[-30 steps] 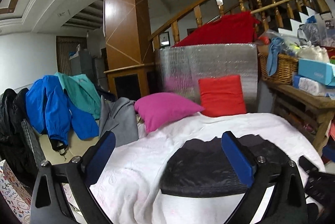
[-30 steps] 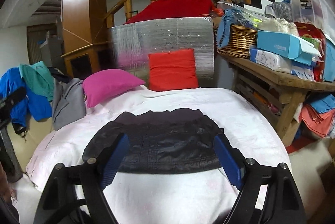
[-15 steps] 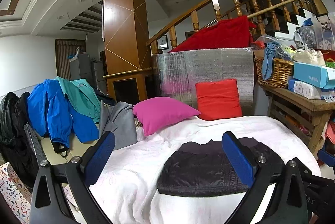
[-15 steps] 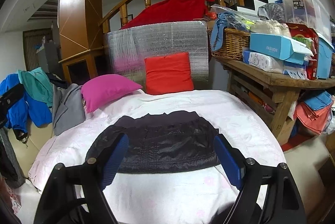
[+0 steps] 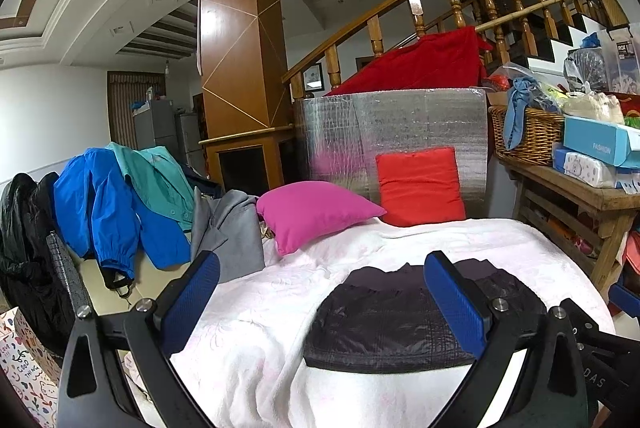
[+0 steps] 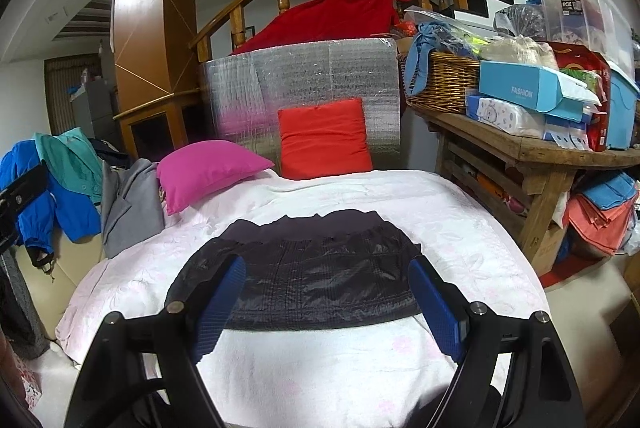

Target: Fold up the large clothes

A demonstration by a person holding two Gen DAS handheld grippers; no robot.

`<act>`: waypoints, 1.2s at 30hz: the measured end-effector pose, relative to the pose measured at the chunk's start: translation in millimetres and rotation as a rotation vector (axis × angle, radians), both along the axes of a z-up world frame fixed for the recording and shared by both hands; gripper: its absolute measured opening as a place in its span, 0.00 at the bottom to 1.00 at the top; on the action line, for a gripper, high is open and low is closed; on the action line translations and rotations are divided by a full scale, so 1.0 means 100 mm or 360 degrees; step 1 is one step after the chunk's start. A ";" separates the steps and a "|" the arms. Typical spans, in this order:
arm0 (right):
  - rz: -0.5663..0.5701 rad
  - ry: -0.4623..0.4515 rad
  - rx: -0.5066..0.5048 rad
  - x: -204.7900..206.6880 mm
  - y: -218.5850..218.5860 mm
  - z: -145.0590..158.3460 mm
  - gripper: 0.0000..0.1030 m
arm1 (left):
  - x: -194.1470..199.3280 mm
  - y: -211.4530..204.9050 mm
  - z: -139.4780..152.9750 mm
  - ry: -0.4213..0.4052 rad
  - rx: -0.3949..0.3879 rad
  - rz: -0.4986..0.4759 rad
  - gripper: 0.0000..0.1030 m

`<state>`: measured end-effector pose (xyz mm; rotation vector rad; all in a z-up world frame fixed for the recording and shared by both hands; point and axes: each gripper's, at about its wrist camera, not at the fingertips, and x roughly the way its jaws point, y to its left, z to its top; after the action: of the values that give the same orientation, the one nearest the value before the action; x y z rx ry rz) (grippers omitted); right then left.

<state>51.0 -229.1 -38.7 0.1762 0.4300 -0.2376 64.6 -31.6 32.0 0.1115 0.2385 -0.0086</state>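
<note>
Jacket (image 6: 308,280), dark, shiny, apparently folded flat.

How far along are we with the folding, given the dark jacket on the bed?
Done, by the look of it: the dark jacket lies folded into a compact rectangle on the white bedspread. In hand: nothing; the left gripper and right gripper are both open and empty. Left: the blue jacket, teal shirt and grey garment are heaped unfolded beside the bed.
</note>
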 end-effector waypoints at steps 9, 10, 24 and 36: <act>-0.0003 0.0007 -0.0005 0.00 0.02 0.00 0.84 | 0.01 0.01 -0.01 0.0005 -0.0005 0.0004 0.99; -0.0003 0.0007 -0.0005 0.00 0.02 0.00 0.84 | 0.01 0.01 -0.01 0.0006 -0.0006 0.0006 0.99; -0.0002 0.0019 -0.0002 0.02 -0.01 -0.03 0.84 | 0.04 0.02 -0.03 0.0022 -0.0009 0.0011 0.99; -0.0007 0.0021 -0.0006 0.03 -0.05 -0.03 0.84 | 0.03 0.03 -0.04 0.0028 -0.0012 0.0015 0.99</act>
<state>54.0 -234.4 -42.0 0.1717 0.4424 -0.2438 68.0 -29.0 28.1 0.1030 0.2563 -0.0008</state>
